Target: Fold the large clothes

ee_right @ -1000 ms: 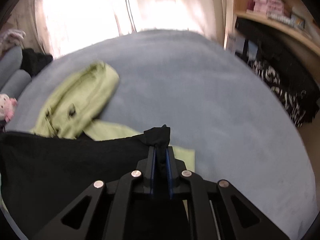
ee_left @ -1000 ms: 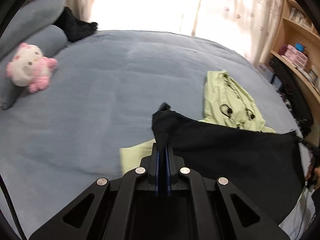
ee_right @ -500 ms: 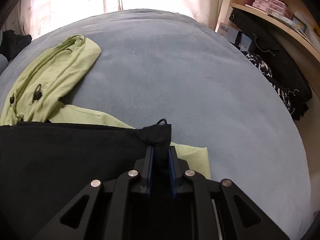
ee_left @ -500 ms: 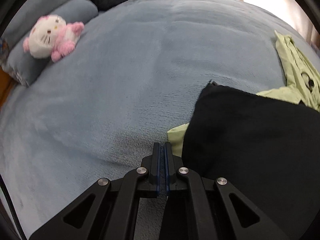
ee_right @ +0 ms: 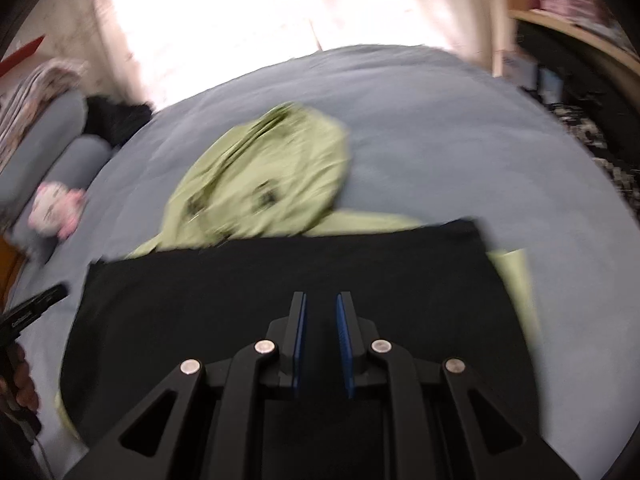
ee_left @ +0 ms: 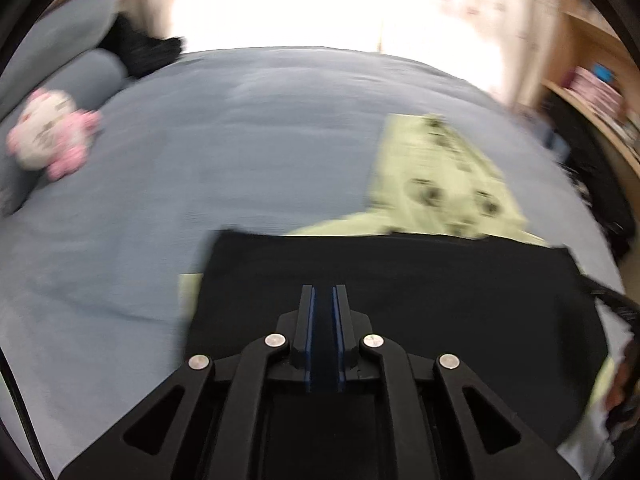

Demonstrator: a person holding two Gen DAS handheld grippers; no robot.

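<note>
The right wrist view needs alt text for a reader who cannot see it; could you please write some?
The right gripper, jaws slightly apart and empty, hovers over a black garment spread flat on a grey-blue bed. A light green hooded jacket lies partly under the garment's far edge, with a pink and white plush toy at the left.

A pink-and-white plush toy (ee_left: 50, 136) leans against grey pillows (ee_left: 86, 76) beside bright curtains (ee_right: 400, 4).

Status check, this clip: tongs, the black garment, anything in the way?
Left tongs just opening, right tongs open; both empty. Black garment laid flat over green jacket on the bed. Nothing in the way.
</note>
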